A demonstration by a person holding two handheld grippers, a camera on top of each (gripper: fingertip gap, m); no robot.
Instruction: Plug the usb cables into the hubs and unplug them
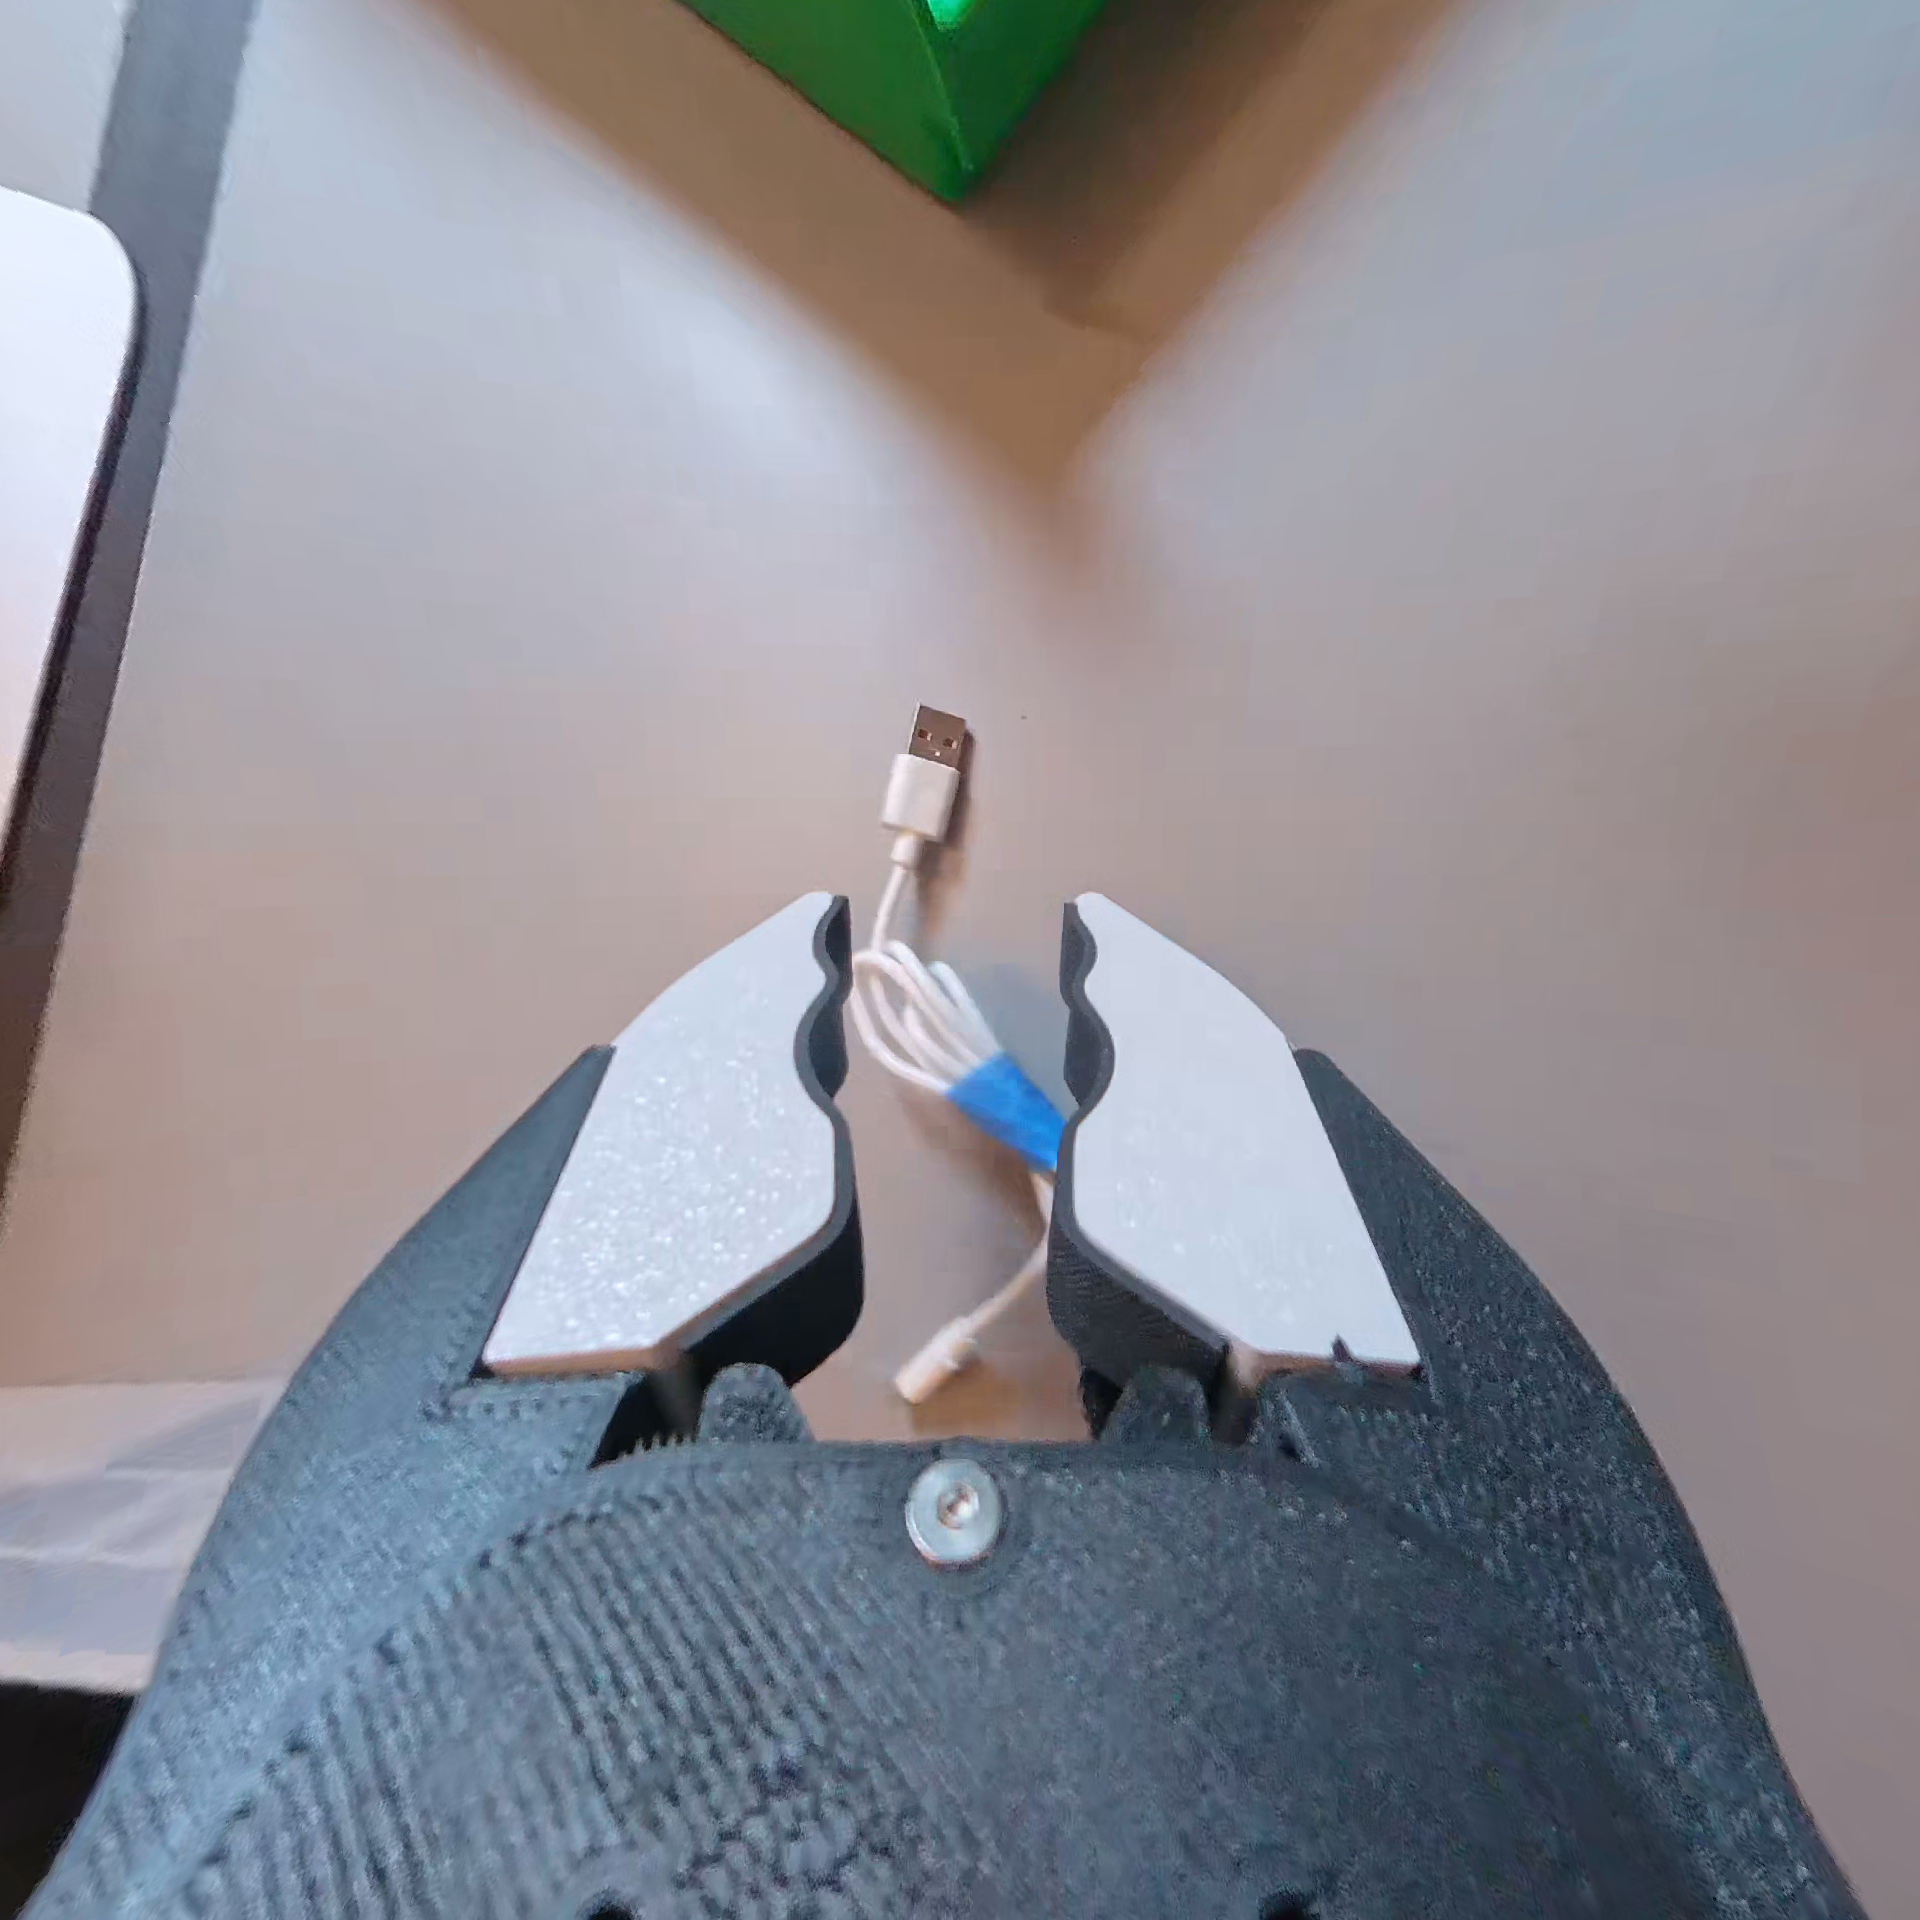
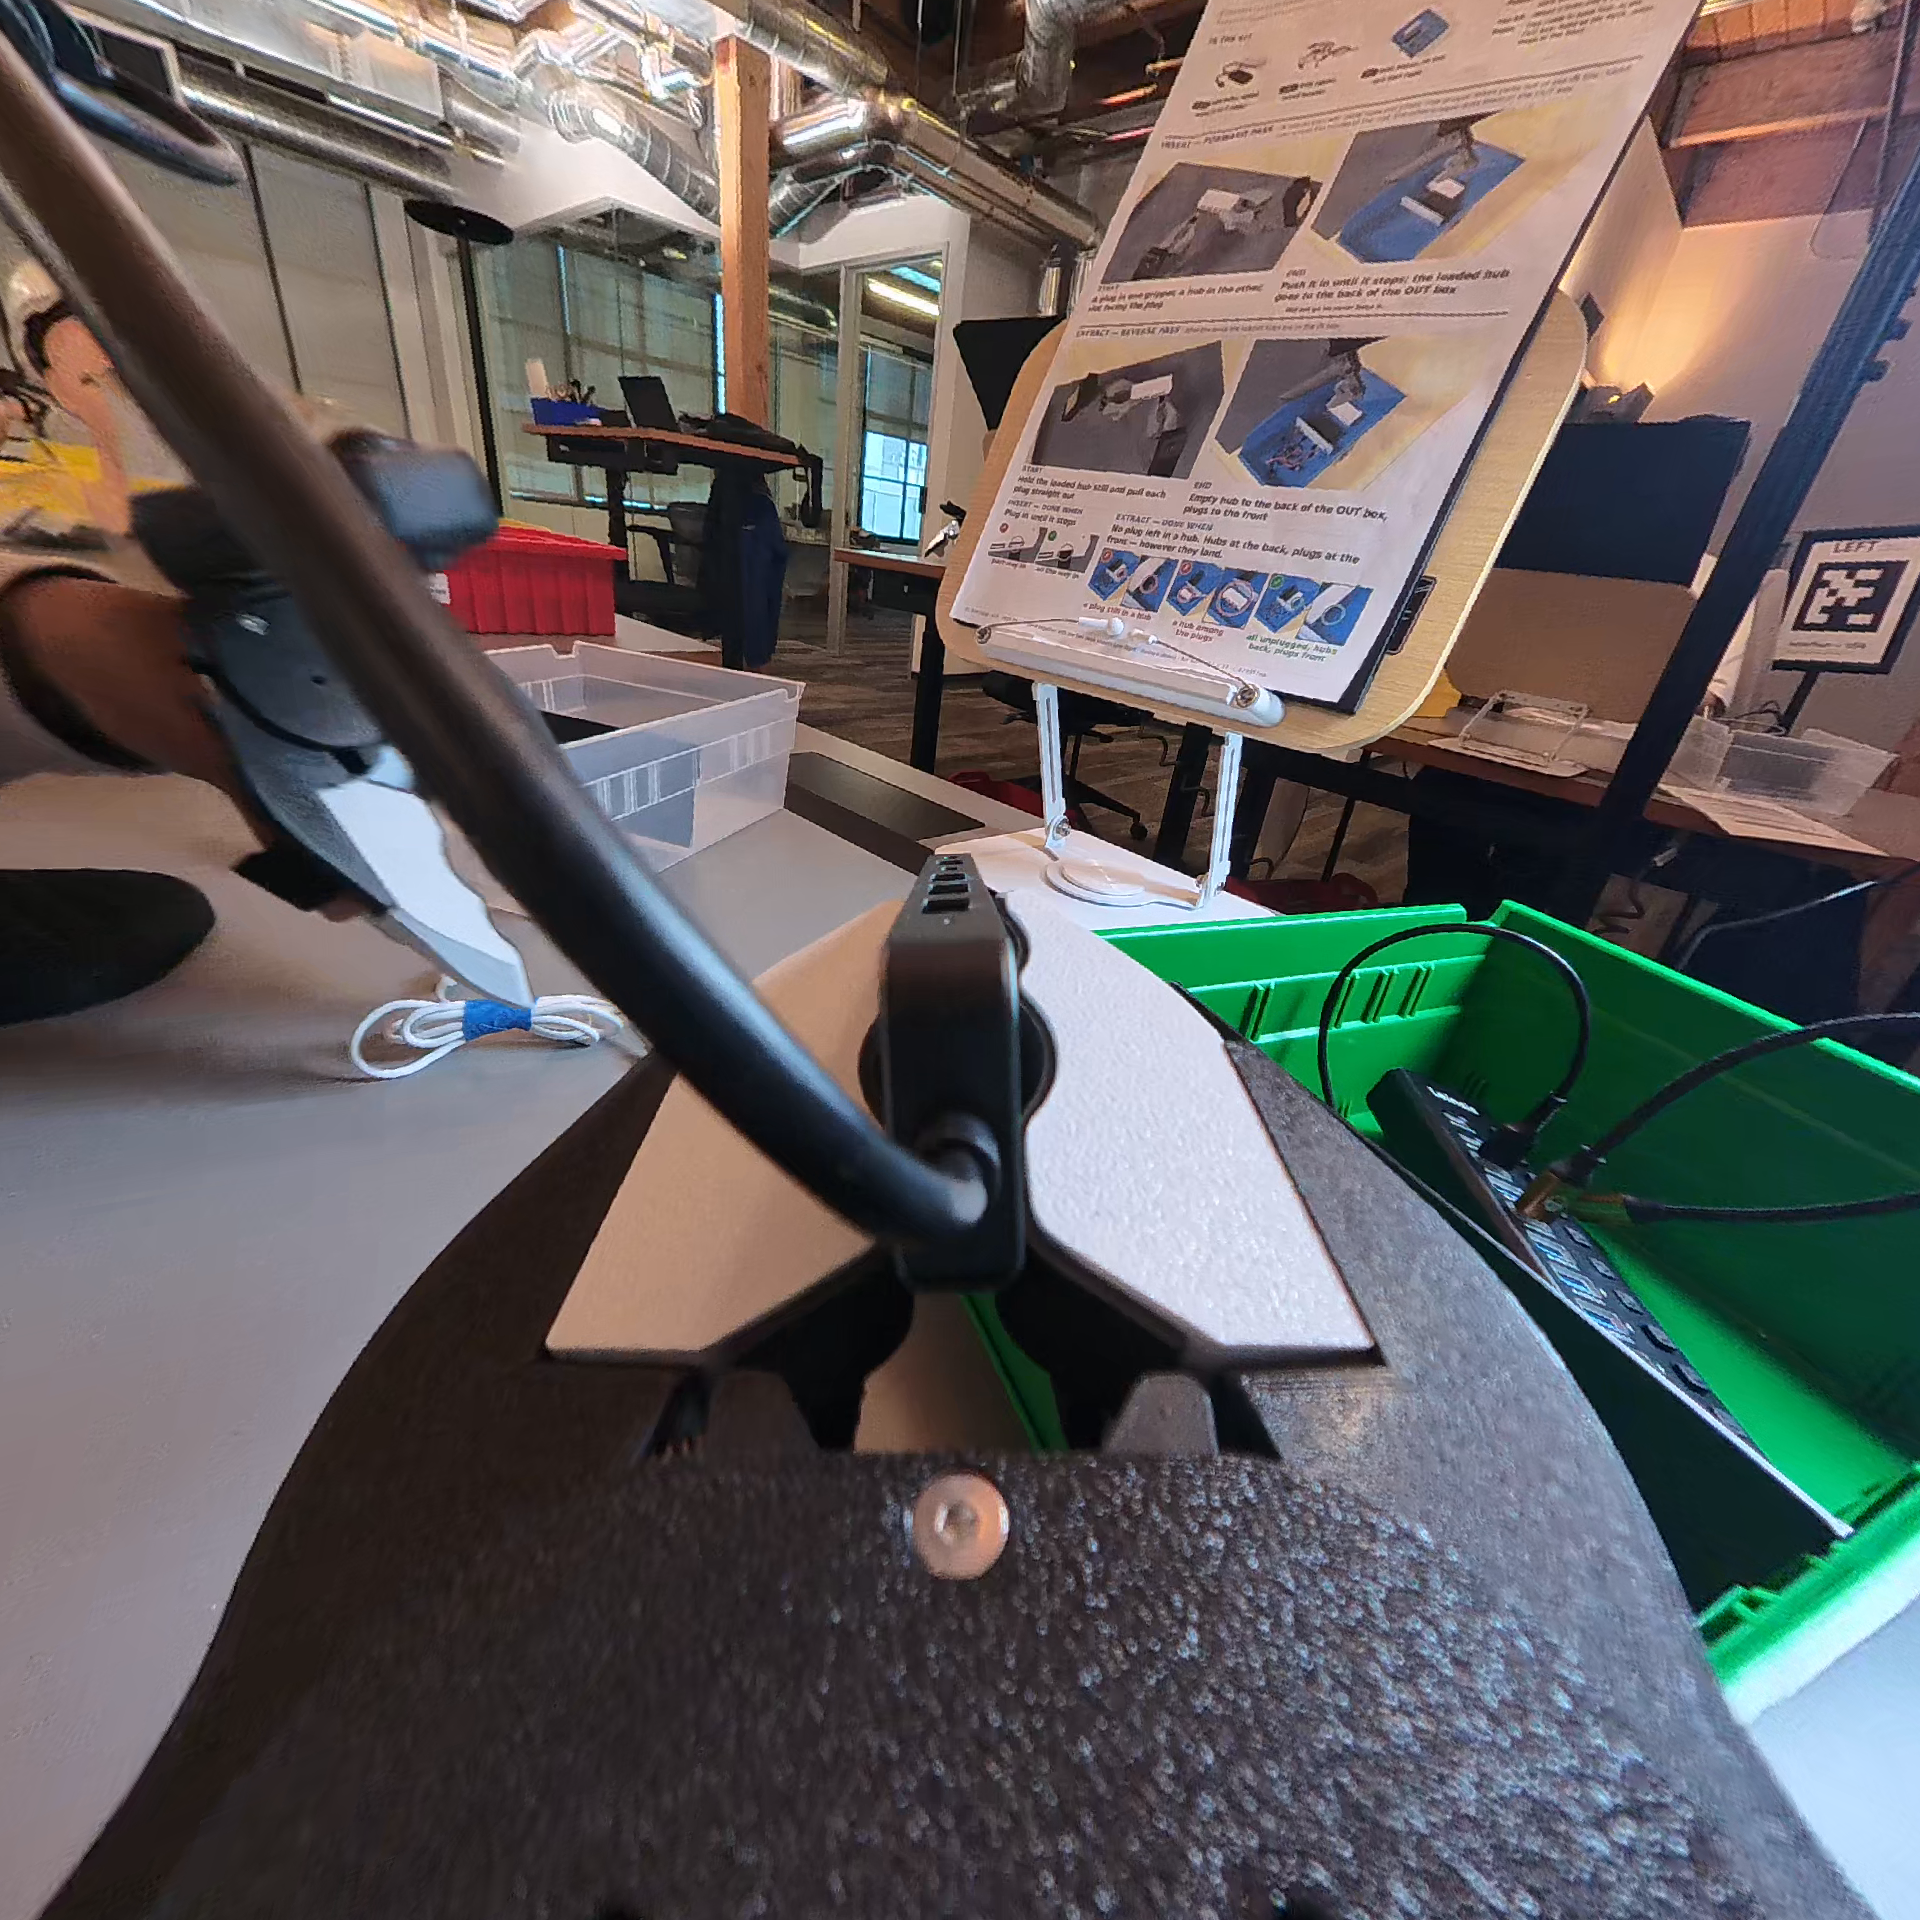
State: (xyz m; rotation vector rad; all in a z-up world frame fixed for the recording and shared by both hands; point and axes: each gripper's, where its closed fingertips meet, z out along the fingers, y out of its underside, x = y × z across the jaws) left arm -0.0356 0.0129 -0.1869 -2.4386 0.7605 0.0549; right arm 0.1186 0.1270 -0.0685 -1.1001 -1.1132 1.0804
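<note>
A white USB cable (image 1: 920, 1023), coiled and bound with blue tape (image 1: 1006, 1110), lies on the grey table with its metal plug (image 1: 938, 734) pointing away. My left gripper (image 1: 951, 920) is open just above the coil, one finger on each side of it. It also shows in the right wrist view (image 2: 488, 961), tips down at the coil (image 2: 488, 1023). My right gripper (image 2: 956, 935) is shut on a slim black USB hub (image 2: 951, 997), held on edge with its ports up; its thick black cable (image 2: 416, 665) arcs up to the left.
A green bin (image 2: 1756, 1132) at the right holds another black hub (image 2: 1496, 1184) with dark cables plugged in; its corner shows in the left wrist view (image 1: 935, 94). A clear plastic bin (image 2: 665, 727) stands at the back. An instruction sheet on a stand (image 2: 1278, 416) stands behind. A person's arm (image 2: 94, 665) is at the left. Tip to tip, the grippers are about 25 cm apart.
</note>
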